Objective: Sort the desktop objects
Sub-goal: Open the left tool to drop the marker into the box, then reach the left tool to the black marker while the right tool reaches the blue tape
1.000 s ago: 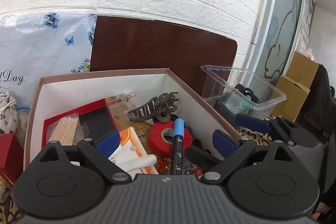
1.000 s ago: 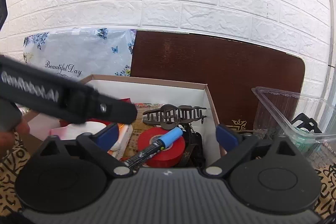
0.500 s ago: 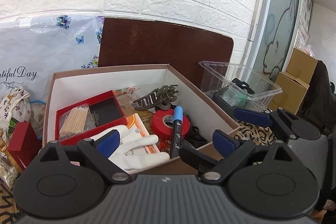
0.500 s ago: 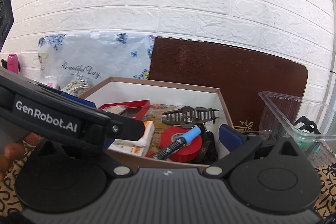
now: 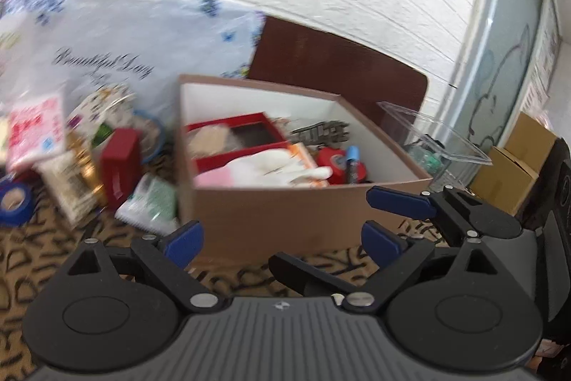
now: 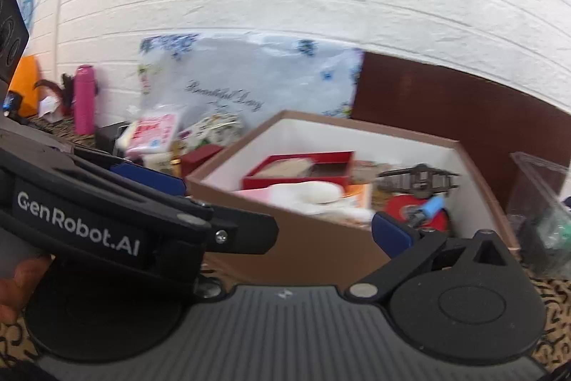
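A brown cardboard box (image 5: 285,213) with white inner walls stands on the patterned cloth. In it lie a white glove (image 5: 271,166), a red tray (image 5: 232,134), a red tape roll (image 5: 335,163), a blue-capped marker (image 5: 351,159) and a dark hair claw (image 5: 321,131). My left gripper (image 5: 282,241) is open and empty, in front of the box's near wall. My right gripper (image 6: 285,231) is open and empty, at the box's (image 6: 321,238) near side; its left finger is hidden behind the left gripper's body (image 6: 107,224).
Left of the box lie a red case (image 5: 119,163), a blue tape roll (image 5: 14,202), packets (image 5: 35,131) and a green-white pack (image 5: 153,202). A clear plastic tub (image 5: 435,141) stands right of the box. A pink bottle (image 6: 84,99) stands far left by the brick wall.
Both grippers have pulled back and up out of the box and swung left. The white glove now lies in the box. The current views are motion-blurred.
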